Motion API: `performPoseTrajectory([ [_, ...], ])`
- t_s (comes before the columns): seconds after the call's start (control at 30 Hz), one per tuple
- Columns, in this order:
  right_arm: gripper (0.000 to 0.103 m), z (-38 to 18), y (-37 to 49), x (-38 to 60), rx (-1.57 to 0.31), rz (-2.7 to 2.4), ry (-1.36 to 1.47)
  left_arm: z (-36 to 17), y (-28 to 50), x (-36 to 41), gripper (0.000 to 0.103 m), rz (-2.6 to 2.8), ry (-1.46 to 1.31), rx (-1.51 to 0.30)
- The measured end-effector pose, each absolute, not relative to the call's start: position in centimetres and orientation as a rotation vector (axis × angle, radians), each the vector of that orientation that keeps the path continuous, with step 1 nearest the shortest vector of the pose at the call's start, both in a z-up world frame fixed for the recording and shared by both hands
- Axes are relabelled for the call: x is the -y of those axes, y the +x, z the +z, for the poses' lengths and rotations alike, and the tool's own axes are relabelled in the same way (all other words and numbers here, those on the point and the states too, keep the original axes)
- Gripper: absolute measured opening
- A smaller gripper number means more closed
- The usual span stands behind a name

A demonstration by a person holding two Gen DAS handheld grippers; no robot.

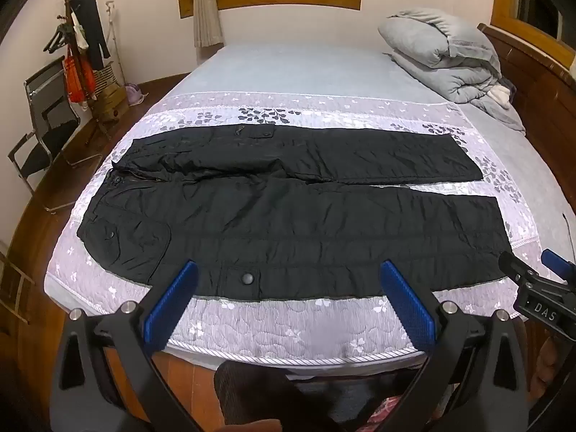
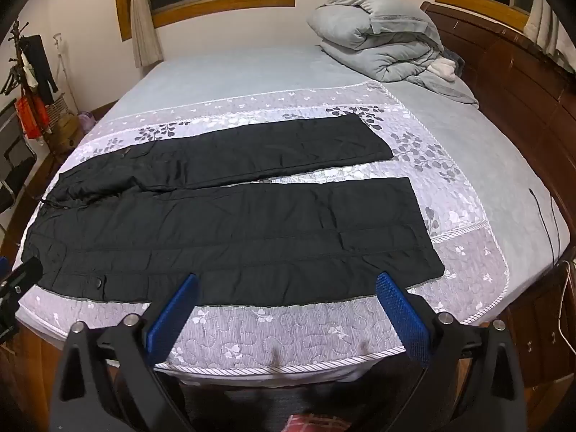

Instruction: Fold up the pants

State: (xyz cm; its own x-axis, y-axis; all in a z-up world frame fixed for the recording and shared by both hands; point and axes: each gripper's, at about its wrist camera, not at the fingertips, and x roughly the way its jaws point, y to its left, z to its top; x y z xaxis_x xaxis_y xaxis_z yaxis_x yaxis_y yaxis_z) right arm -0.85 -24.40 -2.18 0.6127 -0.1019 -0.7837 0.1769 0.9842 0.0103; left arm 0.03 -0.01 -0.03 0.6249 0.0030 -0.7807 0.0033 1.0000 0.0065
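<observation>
Black pants (image 1: 288,212) lie flat and unfolded on the bed, waist to the left, both legs running right with a narrow gap between them; they also show in the right wrist view (image 2: 230,223). My left gripper (image 1: 288,270) is open and empty, hovering over the near edge of the near leg by a snap button (image 1: 248,278). My right gripper (image 2: 286,282) is open and empty, over the near leg's lower part, near its hem. The right gripper also shows at the right edge of the left wrist view (image 1: 532,280).
The pants rest on a purple floral quilt (image 1: 288,327) over a blue bed sheet (image 1: 306,68). A folded grey duvet (image 2: 381,36) sits at the far right by the wooden headboard (image 2: 504,82). A coat rack (image 1: 82,54) and a chair (image 1: 43,122) stand on the left.
</observation>
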Motion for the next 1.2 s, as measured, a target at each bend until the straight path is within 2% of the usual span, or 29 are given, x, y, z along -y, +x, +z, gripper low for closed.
performPoseTrajectory([
  [1.2,0.099,-2.63,-0.82,25.12,-0.910,-0.173,0.109,-0.25,0.06,0.21,0.100,-0.004,0.019,-0.889],
])
